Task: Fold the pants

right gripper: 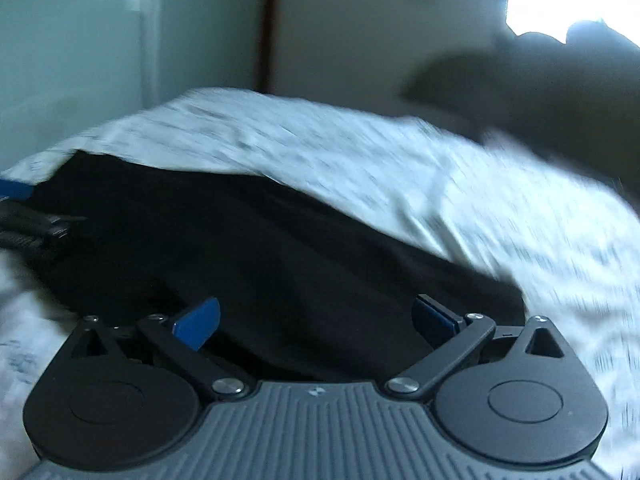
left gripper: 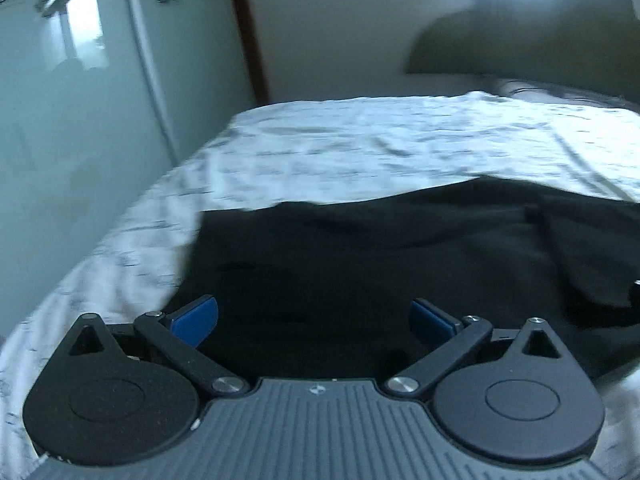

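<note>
Black pants (left gripper: pixel 380 264) lie spread on a bed with a white patterned sheet (left gripper: pixel 360 148). My left gripper (left gripper: pixel 314 320) is open, its blue fingers wide apart just above the pants' near left part, holding nothing. In the right wrist view the pants (right gripper: pixel 260 248) fill the lower middle. My right gripper (right gripper: pixel 316 322) is open, fingers wide apart over the pants' near right edge, holding nothing. The left gripper's blue finger and black body (right gripper: pixel 28 216) show at the far left of the right wrist view. Both views are blurred.
A pale wardrobe with glossy doors (left gripper: pixel 80 80) stands left of the bed. A dark pillow or heap (left gripper: pixel 520 40) lies at the bed's far right under a bright window. The sheet (right gripper: pixel 480 200) extends to the right of the pants.
</note>
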### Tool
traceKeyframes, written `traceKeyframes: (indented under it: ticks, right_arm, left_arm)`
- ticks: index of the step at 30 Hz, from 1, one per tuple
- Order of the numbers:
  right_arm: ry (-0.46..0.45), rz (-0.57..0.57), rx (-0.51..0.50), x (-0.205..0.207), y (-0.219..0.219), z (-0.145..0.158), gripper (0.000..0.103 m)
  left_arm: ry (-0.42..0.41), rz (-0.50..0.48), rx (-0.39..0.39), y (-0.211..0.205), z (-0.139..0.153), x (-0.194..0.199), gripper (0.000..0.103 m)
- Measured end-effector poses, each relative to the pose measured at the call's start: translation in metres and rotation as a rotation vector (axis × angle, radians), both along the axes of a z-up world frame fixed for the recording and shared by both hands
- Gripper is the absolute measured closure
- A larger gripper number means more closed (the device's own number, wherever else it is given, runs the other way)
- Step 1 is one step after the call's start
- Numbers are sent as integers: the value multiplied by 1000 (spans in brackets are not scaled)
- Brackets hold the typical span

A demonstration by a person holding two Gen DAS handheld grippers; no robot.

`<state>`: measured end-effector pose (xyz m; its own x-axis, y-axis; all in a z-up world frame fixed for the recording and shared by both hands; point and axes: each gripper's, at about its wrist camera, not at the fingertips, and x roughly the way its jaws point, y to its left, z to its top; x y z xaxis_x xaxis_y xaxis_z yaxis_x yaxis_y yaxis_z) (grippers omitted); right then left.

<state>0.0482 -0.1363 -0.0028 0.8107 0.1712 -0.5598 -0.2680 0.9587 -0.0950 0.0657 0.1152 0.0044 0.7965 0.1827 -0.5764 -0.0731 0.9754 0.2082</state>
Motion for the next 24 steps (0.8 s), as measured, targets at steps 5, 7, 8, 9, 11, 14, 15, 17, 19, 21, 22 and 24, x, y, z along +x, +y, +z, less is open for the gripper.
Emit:
traceKeyframes:
  ticks: [5, 7, 8, 9, 11, 14, 15, 17, 19, 21, 22, 24]
  right_arm:
    - [20, 200, -74, 0, 72, 3, 0]
    - [1, 253, -94, -5, 98, 3, 0]
    - [-22, 277, -101, -7, 112, 4, 0]
    - [-44, 300, -106, -10, 125, 6, 0]
    - [-93, 364, -114, -14, 152, 9, 0]
    - [-118, 468, -135, -11, 189, 7, 1]
    - [-119, 488, -152, -12, 199, 5, 1]
    - [-140, 528, -198, -8, 222, -3, 6]
    - [-156, 544, -273, -9, 238, -11, 16]
    - [-188, 552, -353, -9, 252, -22, 19]
    - [-209, 543, -385, -10, 258, -27, 20]
    - [-253, 531, -424, -11, 265, -30, 34]
  left_arm:
    - [-29, 224, 75, 61, 3, 1, 0]
    - [-12, 308, 56, 89, 5, 5, 0]
    - [-3, 338, 26, 103, 7, 4, 0]
    - [8, 358, -11, 116, 9, 3, 0]
    - [36, 364, -86, 135, 15, 2, 0]
    - [43, 327, -190, 150, 21, -7, 0]
    - [42, 309, -222, 150, 23, -10, 0]
    - [53, 268, -294, 151, 25, -12, 1]
    - [71, 227, -364, 149, 25, -14, 1]
    - [87, 193, -457, 151, 23, -10, 1]
    - [99, 179, -517, 153, 22, -9, 1]
    - [124, 150, -649, 158, 14, -7, 1]
